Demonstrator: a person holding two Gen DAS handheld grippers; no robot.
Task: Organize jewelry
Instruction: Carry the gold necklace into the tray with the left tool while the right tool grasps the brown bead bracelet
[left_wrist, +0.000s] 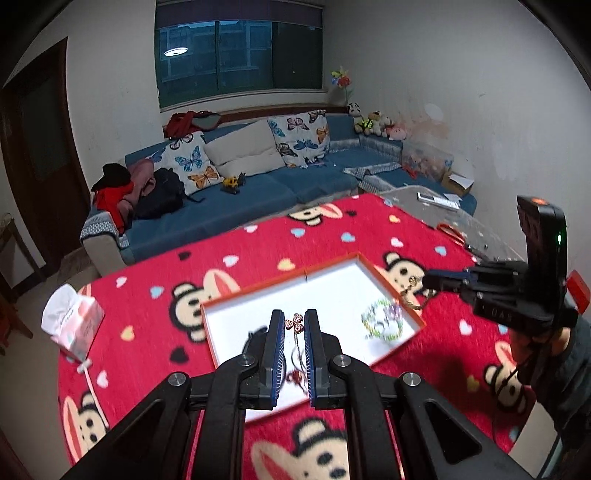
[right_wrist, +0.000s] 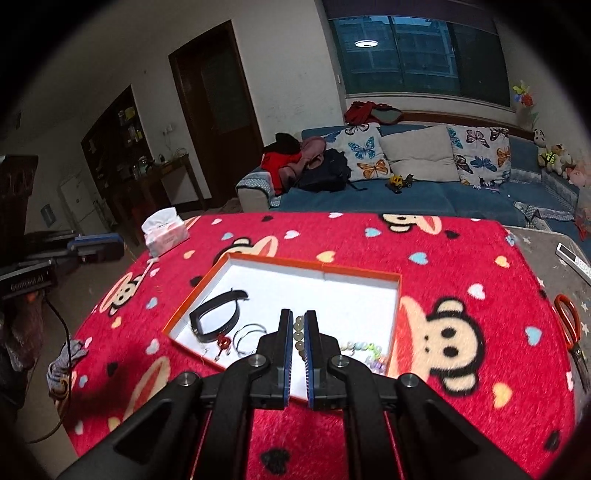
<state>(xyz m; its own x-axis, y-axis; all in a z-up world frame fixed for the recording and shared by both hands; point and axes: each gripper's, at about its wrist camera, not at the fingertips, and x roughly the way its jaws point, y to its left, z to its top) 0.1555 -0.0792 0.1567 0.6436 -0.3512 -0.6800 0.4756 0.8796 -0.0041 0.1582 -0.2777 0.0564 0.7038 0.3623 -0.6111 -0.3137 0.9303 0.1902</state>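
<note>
Lying in the orange-rimmed tray (right_wrist: 207, 280) just beyond both grippers are a black choker (right_wrist: 218, 312), silver hoops (right_wrist: 249, 338) and a beaded bracelet (left_wrist: 382, 321). Left gripper (left_wrist: 294, 325) is closed on a clover-charm chain (left_wrist: 296, 322); right gripper (right_wrist: 297, 325), jaws together, holds a gold chain (left_wrist: 412, 291). Tissue pack (right_wrist: 164, 230) and scissors (right_wrist: 570, 325) flank them on the red bench (right_wrist: 461, 258).

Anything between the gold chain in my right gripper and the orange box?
Nothing visible. The gold chain hangs from the right gripper just beside the edge of the orange box; a beaded bracelet lies in that corner.
</note>
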